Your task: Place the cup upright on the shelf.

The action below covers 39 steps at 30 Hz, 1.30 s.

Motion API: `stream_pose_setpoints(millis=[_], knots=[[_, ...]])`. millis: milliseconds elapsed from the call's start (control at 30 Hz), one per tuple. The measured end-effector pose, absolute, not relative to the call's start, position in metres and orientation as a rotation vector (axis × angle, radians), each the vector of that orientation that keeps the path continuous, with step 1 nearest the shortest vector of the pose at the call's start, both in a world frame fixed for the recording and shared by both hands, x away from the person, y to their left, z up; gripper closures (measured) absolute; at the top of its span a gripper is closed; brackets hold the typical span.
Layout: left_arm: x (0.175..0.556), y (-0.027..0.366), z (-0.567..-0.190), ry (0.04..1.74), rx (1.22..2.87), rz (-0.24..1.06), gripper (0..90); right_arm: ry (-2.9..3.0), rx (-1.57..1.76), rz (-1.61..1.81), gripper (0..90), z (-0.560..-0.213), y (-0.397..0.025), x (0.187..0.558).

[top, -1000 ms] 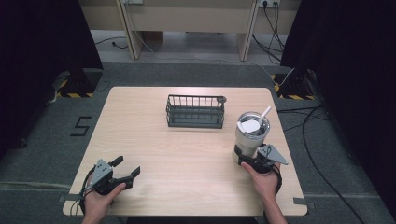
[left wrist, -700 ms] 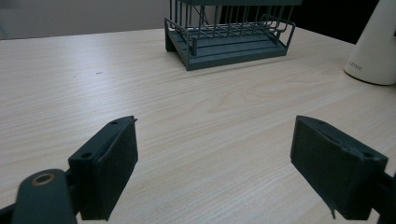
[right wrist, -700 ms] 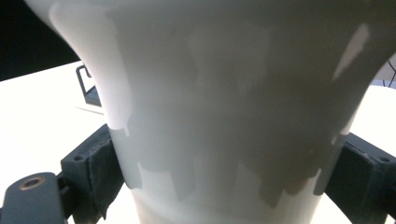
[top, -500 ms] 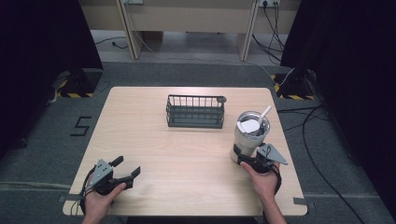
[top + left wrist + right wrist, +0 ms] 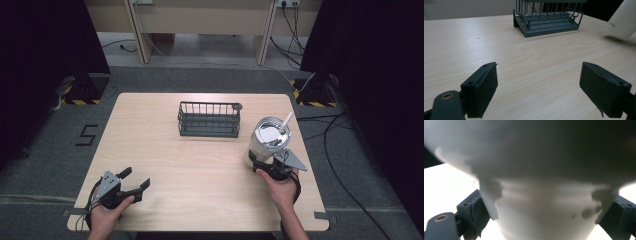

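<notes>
Gripping a tall cup low down

Spanning the frame's middle, the bench (image 5: 165,150) carries a rack (image 5: 209,120) at centre. Right of centre, the cup (image 5: 269,141) sits clamped at its base by the right hand-held gripper (image 5: 265,163); lifted so low, it may tip. Lower left, the left hand-held gripper (image 5: 134,181) rests released.

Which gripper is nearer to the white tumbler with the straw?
The right gripper: its jaws sit on either side of the white tumbler with the straw. The left gripper rests open, far across the table.
</notes>
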<state>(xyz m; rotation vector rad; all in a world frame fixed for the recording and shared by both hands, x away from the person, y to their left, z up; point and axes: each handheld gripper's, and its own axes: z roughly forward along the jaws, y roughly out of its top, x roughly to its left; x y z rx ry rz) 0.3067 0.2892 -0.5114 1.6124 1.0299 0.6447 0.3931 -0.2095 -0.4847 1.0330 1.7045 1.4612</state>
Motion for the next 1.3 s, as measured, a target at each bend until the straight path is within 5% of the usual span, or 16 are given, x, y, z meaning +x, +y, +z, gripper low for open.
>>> stream_pose_setpoints(millis=[1300], knots=[[0.307,0.290,-0.512,1.037,1.615,0.642,14.4,1.767,1.067,1.407,11.9,-0.451,-0.198,0.419]])
